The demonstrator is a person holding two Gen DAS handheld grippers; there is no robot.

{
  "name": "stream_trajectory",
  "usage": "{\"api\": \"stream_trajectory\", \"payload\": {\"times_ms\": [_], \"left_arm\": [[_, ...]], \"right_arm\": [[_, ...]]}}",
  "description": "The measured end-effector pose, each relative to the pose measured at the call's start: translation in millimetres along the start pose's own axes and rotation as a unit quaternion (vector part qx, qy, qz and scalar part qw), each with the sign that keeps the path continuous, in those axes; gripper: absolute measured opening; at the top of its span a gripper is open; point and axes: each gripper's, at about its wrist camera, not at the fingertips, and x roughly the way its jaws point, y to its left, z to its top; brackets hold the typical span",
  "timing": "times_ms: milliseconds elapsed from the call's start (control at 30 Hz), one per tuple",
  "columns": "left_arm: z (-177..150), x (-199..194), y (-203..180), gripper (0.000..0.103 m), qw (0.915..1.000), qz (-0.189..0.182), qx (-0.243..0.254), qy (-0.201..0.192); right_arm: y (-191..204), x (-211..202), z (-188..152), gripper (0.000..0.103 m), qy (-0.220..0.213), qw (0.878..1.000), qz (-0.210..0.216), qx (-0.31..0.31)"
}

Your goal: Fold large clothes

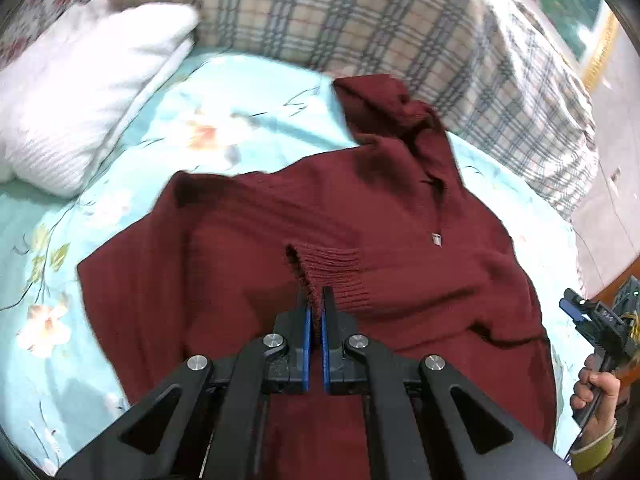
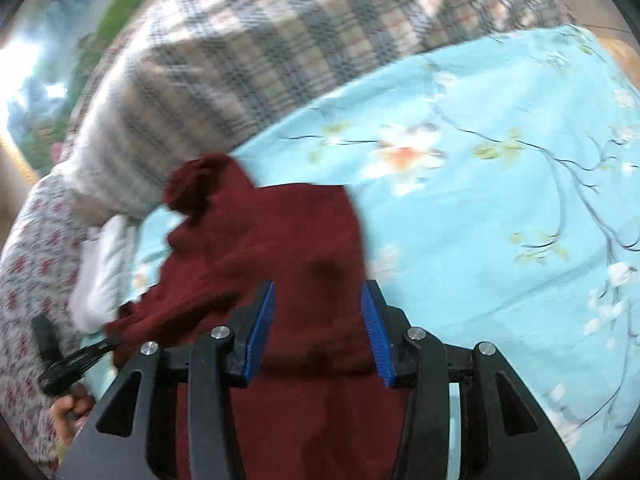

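Maroon knit is spreading across the middle of the bed: a large sweater point(image 1: 280, 248) is lying rumpled on the pale blue floral sheet point(image 1: 224, 120), its far end bunching up near a plaid blanket point(image 1: 360, 24) that is running along the back of the bed. A ribbed cuff point(image 1: 332, 276) is resting on top of the sweater's body, and the left claw point(image 1: 316, 300) is pinching the near edge of that cuff, its blue pads point(image 1: 306, 328) pressing together on the knit. A white folded textile point(image 1: 80, 92) is sitting on the sheet to the left in the left wrist view, well apart from the sweater.

In the right wrist view the right claw point(image 2: 318, 304) is standing partly open over the sweater point(image 2: 288, 240), its blue pads point(image 2: 376, 336) apart with nothing pressing between them; the picture is blurring with motion. At the right edge of the left wrist view a hand point(image 1: 596, 396) is holding the right claw's grip beside the bed.
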Motion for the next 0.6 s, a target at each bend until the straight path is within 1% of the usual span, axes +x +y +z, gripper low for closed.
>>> {"api": "stream_trajectory", "payload": {"times_ms": [33, 133, 267, 300, 333, 367, 400, 467, 500, 533, 600], "left_arm": [[0.2, 0.7, 5.5, 0.002, 0.9999, -0.004, -0.012, 0.002], [0.0, -1.3, 13.3, 0.002, 0.9997, -0.002, -0.026, 0.002], [-4.4, -7.3, 16.8, 0.002, 0.9992, -0.016, -0.036, 0.011], [-5.7, -8.2, 15.5, 0.002, 0.9991, -0.019, -0.034, 0.018], [-6.6, -9.5, 14.2, 0.002, 0.9988, -0.026, -0.034, 0.025], [-7.6, -11.3, 13.3, 0.002, 0.9984, -0.035, -0.034, 0.028], [-7.8, -11.2, 12.5, 0.002, 0.9980, -0.043, -0.035, 0.032], [-8.3, -7.4, 11.5, 0.002, 0.9973, -0.048, -0.038, 0.040], [-8.5, -3.4, 11.5, 0.002, 0.9976, -0.039, -0.036, 0.044], [-8.8, 0.7, 12.0, 0.002, 0.9979, -0.027, -0.034, 0.048], [-9.3, 4.2, 14.9, 0.002, 0.9974, -0.027, -0.040, 0.053]], "right_arm": [[-4.8, 6.8, 3.6, 0.046, 0.006, 1.000, -0.008, 0.004], [-9.0, 40.2, 11.2, 0.053, 0.049, 0.999, -0.023, -0.003], [-6.0, 86.2, 10.1, 0.053, 0.102, 0.994, -0.023, -0.020], [-4.3, 94.6, 9.4, 0.051, 0.110, 0.993, -0.021, -0.023], [-3.4, 98.2, 10.1, 0.015, 0.110, 0.993, -0.020, -0.030], [-2.0, 99.4, 13.6, 0.007, 0.109, 0.993, -0.024, -0.037], [-3.2, 96.3, 17.1, 0.007, 0.102, 0.994, -0.026, -0.035], [-12.1, 82.2, 29.1, 0.006, 0.072, 0.997, -0.020, -0.013], [-15.4, 79.6, 32.1, 0.006, 0.067, 0.997, -0.025, -0.006], [-19.6, 79.5, 34.2, 0.006, 0.069, 0.997, -0.033, -0.001], [-23.7, 87.9, 33.9, 0.008, 0.094, 0.994, -0.057, -0.005]]}}
